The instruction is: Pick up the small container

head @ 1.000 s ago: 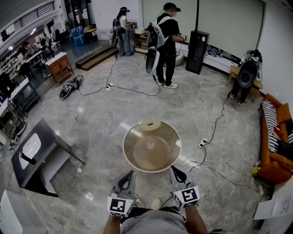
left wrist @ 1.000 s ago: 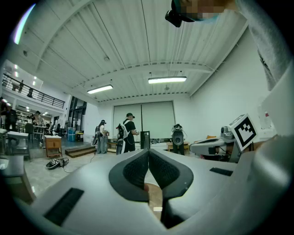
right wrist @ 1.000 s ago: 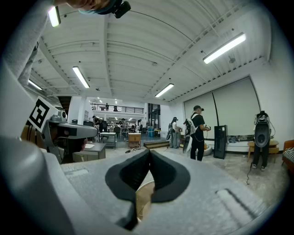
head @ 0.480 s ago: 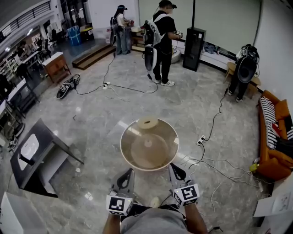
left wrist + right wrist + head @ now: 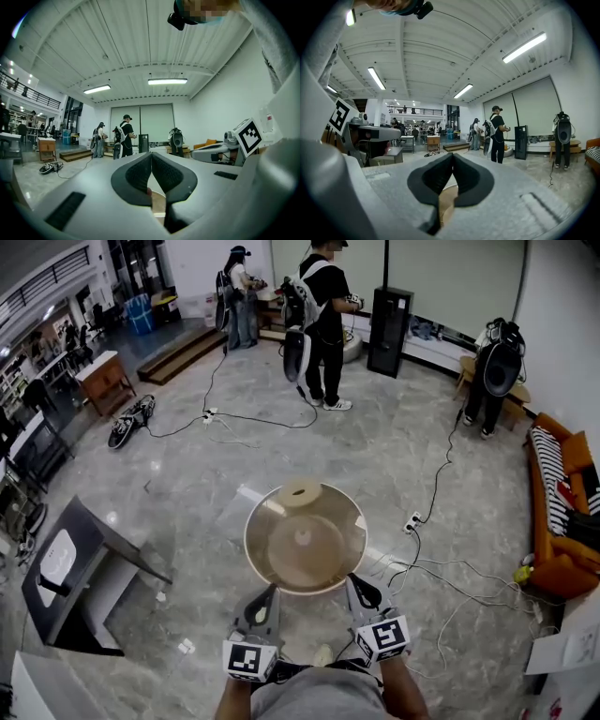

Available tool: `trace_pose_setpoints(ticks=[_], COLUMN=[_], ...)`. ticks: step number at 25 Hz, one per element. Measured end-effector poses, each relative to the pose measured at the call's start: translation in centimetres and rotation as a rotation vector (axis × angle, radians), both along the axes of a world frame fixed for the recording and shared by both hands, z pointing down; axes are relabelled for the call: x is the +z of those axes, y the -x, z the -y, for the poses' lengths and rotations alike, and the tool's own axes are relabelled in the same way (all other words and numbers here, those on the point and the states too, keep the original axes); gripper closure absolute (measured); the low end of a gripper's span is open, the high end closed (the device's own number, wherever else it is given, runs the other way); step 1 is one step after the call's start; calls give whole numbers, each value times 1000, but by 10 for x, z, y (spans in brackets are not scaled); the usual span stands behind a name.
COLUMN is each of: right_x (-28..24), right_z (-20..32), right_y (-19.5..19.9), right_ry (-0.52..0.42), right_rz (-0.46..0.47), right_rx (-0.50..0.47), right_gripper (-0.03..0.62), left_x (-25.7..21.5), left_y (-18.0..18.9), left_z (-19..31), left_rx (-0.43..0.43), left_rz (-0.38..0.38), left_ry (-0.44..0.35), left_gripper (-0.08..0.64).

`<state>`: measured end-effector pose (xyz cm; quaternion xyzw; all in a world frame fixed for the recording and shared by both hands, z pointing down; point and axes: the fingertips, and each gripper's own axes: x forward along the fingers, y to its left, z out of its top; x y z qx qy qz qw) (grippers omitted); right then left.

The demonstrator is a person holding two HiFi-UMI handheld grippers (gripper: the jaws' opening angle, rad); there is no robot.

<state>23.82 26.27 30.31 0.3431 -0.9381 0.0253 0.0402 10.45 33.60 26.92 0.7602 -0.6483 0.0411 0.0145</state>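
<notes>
Small container (image 5: 302, 491) sat on the far rim of the round table (image 5: 272, 563), straight ahead, across the tabletop from the 2 grippers. Left gripper (image 5: 267, 592) and right gripper (image 5: 357, 586) waited at the near rim, jaws pressed together, empty, about equally distant.

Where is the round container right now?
It is in the centre of the head view: the round container hangs over the marble floor, just ahead of the left gripper and right gripper, each shut on its near rim.
</notes>
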Motion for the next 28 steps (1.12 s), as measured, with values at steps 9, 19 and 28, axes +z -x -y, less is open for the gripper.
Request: trace_pose_setpoints(ticks=[9,19,28], right_x=[12,18,53], right_z=[81,178,226], right_y=[71,139,202], right_ry=[23,57,122], right_rz=[-20,-84,-135], right_rx=[57,195,310], right_gripper=[592,592,591], left_x=[14,28,67], left_y=[73,147,202], left_z=[97,218,284], left_rx=[77,234,382], left_rz=[-34,-73,-90], left_ry=[28,95,158], left_gripper=[541,541,541])
